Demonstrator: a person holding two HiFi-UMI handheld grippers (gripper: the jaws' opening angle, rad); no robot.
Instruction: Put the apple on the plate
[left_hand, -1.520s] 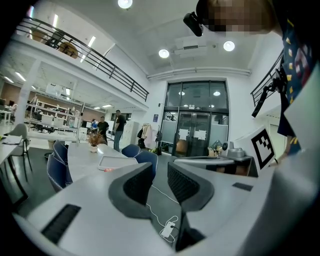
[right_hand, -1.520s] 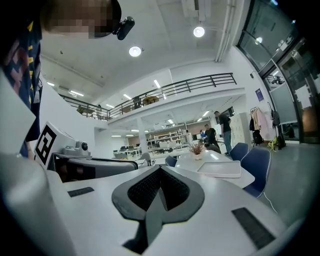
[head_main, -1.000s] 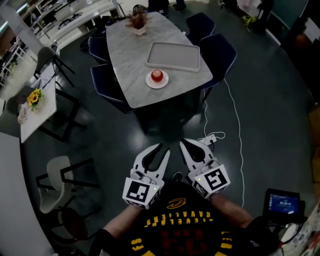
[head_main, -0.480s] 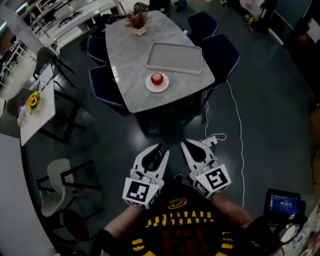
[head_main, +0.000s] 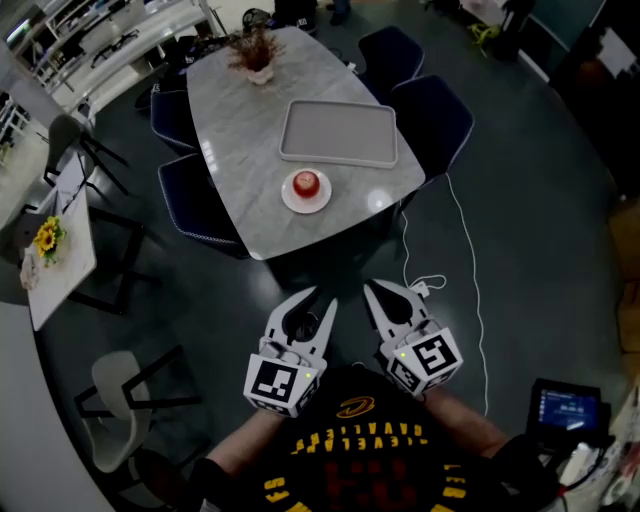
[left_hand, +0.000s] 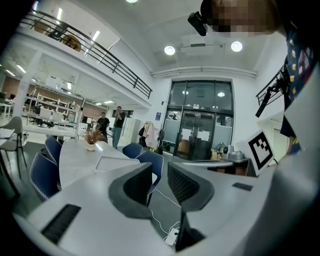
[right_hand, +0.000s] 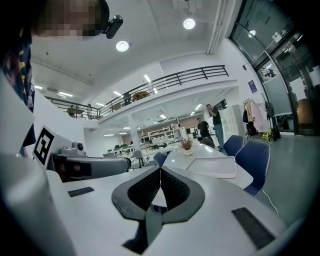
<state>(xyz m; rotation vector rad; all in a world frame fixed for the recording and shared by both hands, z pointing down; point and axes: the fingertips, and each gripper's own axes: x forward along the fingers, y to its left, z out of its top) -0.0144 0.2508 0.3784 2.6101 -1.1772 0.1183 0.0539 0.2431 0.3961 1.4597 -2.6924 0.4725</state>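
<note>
Apple (head_main: 306, 183): red, on the white plate (head_main: 319, 204).
Plate: near edge of the grey table (head_main: 238, 150); tray (head_main: 338, 133) just beyond it.
Left gripper (head_main: 319, 297): jaws apart, over the floor, well short of the table.
Right gripper (head_main: 373, 288): just right of the left one, jaws together at the tips.

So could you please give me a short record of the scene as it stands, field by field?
apple: red, sitting on the plate
plate: on the table, just in front of the tray
tray: looks empty
left gripper: jaws apart, nothing between, short of the table
right gripper: jaws together, empty
task state: apple already on plate
</note>
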